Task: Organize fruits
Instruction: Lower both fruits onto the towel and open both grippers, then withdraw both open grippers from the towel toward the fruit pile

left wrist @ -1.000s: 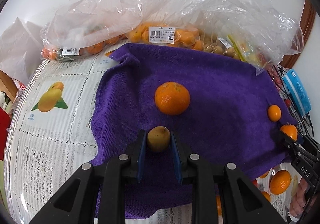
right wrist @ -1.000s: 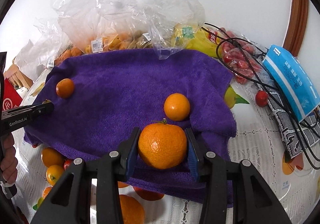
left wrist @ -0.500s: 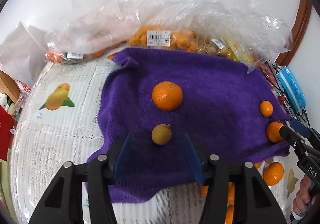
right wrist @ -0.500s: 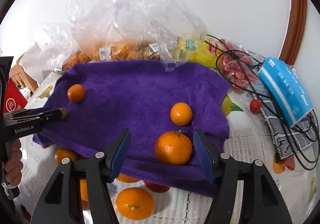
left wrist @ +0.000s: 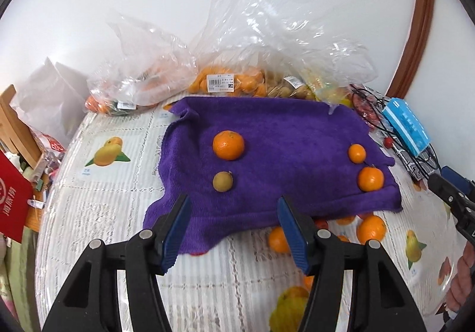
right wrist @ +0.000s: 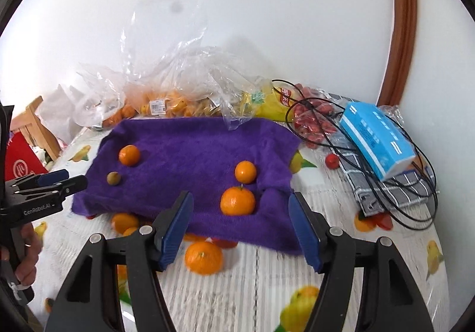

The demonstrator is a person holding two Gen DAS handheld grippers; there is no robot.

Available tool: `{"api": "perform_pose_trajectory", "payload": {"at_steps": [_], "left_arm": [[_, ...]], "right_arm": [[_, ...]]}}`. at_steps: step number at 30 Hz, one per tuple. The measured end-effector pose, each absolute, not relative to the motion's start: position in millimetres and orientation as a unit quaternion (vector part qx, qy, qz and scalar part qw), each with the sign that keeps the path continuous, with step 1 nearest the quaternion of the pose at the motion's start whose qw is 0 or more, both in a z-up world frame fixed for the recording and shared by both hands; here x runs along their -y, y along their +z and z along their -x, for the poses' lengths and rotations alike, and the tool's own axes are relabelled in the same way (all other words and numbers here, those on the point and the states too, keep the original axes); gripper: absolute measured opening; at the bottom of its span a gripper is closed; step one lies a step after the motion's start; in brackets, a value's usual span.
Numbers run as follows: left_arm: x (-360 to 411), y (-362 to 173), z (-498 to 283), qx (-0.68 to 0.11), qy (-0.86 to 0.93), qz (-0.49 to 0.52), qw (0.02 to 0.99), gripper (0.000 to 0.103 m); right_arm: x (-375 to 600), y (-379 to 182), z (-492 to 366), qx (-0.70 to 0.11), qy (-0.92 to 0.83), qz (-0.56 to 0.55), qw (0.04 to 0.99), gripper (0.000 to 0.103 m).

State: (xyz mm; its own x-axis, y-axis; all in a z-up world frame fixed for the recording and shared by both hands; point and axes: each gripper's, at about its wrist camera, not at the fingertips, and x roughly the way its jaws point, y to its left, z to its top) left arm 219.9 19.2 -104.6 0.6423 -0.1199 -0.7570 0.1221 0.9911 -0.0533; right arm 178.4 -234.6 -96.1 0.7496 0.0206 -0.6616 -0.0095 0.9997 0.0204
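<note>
Both tools have just opened and lifted back empty, leaving loose oranges [right wrist: 203,257] on the bench just below the right tool [right wrist: 240,228], nearer than the left tool [left wrist: 233,226].

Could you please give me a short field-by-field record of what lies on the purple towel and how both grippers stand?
surface: purple towel on a fruit-print tablecloth
left pair: large orange with a small brown-green fruit in front of it, apart
right pair: small orange behind a stemmed orange
off towel: loose oranges at its near edge
left gripper: open, jaws just opened, empty
right gripper: open, jaws just opened, empty
</note>
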Motion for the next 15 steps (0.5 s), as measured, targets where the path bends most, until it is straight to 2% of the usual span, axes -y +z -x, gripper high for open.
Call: {"api": "perform_pose_trajectory", "payload": {"at_steps": [13,15], "left_arm": [[-14.7,-96.9,-180.8,-0.416,-0.065,0.006,0.907,0.059],[-14.7,-98.5,-179.9,-0.419,-0.062,0.004,0.906,0.062]], "right_arm": [[240.5,-82.1,-124.6,-0.351,0.004,-0.014,0.936,0.066],[241.0,-84.2,-122.0,-0.355,0.005,-0.017,0.935,0.066]]}}
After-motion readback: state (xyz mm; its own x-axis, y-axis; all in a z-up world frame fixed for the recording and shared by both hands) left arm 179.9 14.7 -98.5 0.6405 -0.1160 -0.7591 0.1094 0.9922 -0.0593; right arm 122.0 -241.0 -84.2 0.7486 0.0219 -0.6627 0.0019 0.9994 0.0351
